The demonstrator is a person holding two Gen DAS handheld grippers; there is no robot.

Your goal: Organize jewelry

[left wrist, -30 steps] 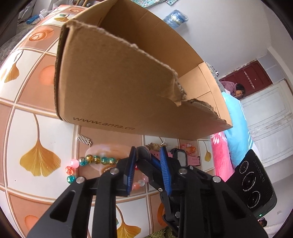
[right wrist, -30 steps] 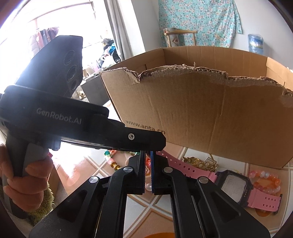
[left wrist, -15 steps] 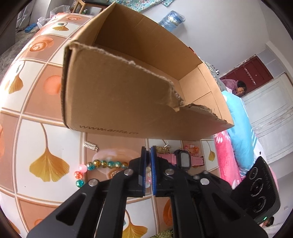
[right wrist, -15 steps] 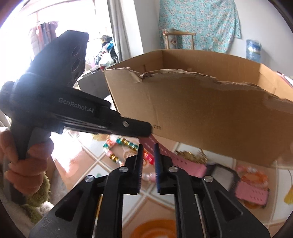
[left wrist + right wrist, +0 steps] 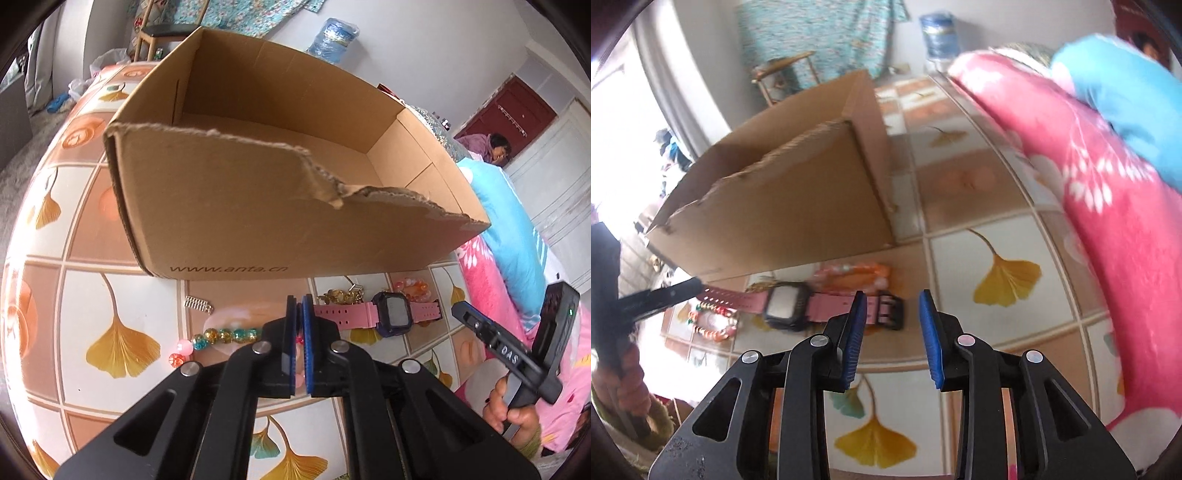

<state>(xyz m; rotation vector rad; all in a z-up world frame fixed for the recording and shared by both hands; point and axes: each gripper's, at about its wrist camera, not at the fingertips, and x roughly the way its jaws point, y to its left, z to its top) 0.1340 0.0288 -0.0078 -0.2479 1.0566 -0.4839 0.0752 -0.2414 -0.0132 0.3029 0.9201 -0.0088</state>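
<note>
Between the blue pads of the left tool (image 5: 300, 321) almost no gap remains; its jaws are closed at the end of the pink watch's (image 5: 391, 314) strap, over a multicoloured bead bracelet (image 5: 221, 335), and whether they pinch either one cannot be told. Beyond the watch, close to the box wall, lie a gold chain (image 5: 343, 295) and an orange bead bracelet (image 5: 412, 287); a small metal spring clip (image 5: 198, 304) lies off to the left. Behind all of them stands a torn-edged cardboard box (image 5: 258, 206) on the ginkgo-patterned tiled surface (image 5: 122, 347). The right tool (image 5: 892, 314) hovers with jaws opening and nothing between them, just beside the watch's black buckle (image 5: 890, 309). A pink floral quilt (image 5: 1089, 192) lies to its right.
</note>
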